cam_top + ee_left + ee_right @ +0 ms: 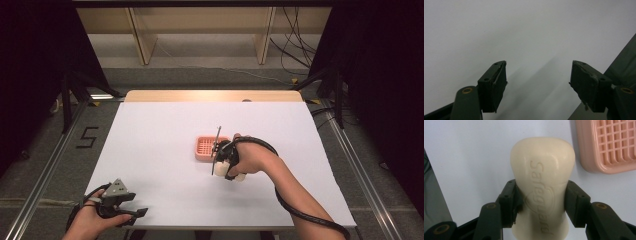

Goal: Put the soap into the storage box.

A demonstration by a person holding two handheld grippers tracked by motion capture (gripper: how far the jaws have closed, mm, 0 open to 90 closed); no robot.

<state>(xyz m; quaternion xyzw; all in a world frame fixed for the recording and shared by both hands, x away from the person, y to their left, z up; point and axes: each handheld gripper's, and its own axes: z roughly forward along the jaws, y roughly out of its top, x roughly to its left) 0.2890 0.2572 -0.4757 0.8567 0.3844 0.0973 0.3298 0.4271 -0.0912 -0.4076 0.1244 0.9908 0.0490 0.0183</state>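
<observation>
While the right gripper (541, 202) pinches a cream bar of soap (542, 182) across its narrow waist, both black pads press flat against the bar's sides, low in the centre of the right gripper view. Embossed lettering runs along the soap's upper face, and its rounded end points toward the top of the frame. A pink soap dish (607, 143) with a grid floor lies on the white table (469, 150) at the upper right of that view, just beside the bar but not touching it. From the high view, the right gripper (227, 162) sits right of the frame's centre, with the soap (239, 176) showing pale beneath the hand and the dish (205, 148) immediately to its upper left. At the lower left of the high view, the left gripper (136, 214) rests near the table's edge (200, 226); its own view shows the jaws spread wide with nothing between them.
</observation>
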